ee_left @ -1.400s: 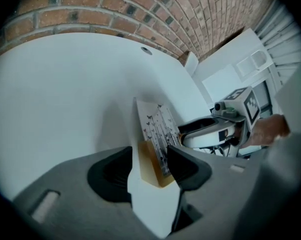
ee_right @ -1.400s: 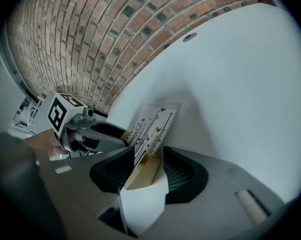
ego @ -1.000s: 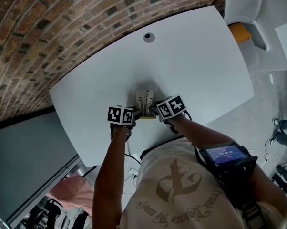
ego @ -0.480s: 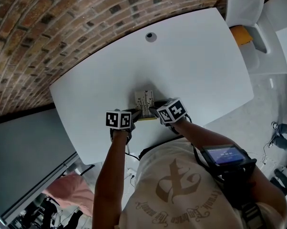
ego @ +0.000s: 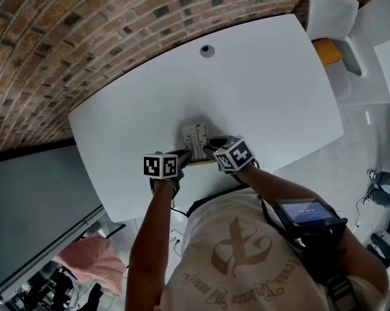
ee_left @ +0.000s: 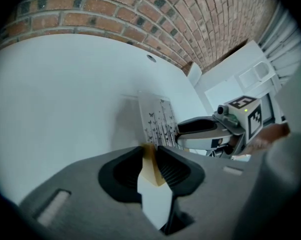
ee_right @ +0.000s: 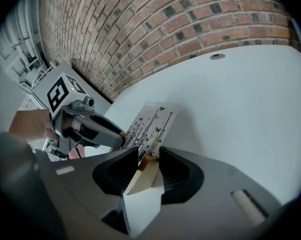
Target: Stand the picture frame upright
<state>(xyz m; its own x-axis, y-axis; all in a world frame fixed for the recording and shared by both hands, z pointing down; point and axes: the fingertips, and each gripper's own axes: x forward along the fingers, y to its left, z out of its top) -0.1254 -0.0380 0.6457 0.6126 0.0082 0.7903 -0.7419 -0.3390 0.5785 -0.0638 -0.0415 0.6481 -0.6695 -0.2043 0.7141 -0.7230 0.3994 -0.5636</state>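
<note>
The picture frame (ego: 196,140), pale wood with a white print of butterflies and stems, lies on the white table (ego: 266,89) with its near edge towards me. My left gripper (ego: 185,155) is at its near left corner. In the left gripper view the wooden corner (ee_left: 151,165) sits pinched between the pads, whose jaws have just been closing. My right gripper (ego: 210,152) is at the near right corner. Its jaws have also just been closing, and the pads rest against the wooden edge (ee_right: 146,176). Each gripper view shows the other gripper across the print (ee_left: 158,121) (ee_right: 149,123).
A round cable hole (ego: 207,50) lies at the table's far side, by the brick wall (ego: 85,31). A white chair (ego: 331,11) with an orange seat stands past the far right corner. The table's near edge runs just under my hands.
Both grippers stay at the frame's near corners. The left marker cube has slid slightly towards me and the right cube has rolled a little. The frame lies where it was.
</note>
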